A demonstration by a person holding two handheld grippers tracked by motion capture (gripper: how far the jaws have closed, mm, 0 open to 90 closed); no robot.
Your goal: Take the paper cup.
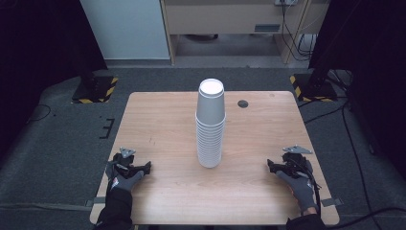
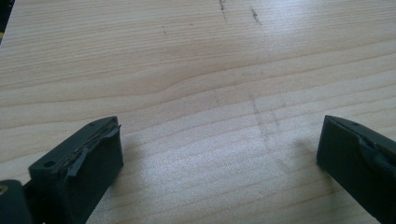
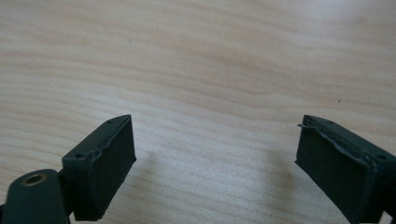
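white paper cups, nested into one tall stack of cups (image 1: 210, 125), stand upright near the middle of the table (image 1: 158, 120), well apart from both grippers. the high view takes in that stack along with the gloved hands at the near edge: the left gripper (image 1: 141, 167) rests low at the left, the right gripper (image 1: 274, 167) at the right, each pointing inward. the left gripper view (image 2: 219, 149) gives instead bare pale wood grain with faint scuff marks between jaws spread wide, nothing held; the right gripper view (image 3: 215, 154) likewise has jaws wide apart over plain wood. a small dark round hole (image 1: 243, 103) sits in the far tabletop. grey carpet surrounds the table, with hazard-striped stand bases (image 1: 95, 89) at the far corners.
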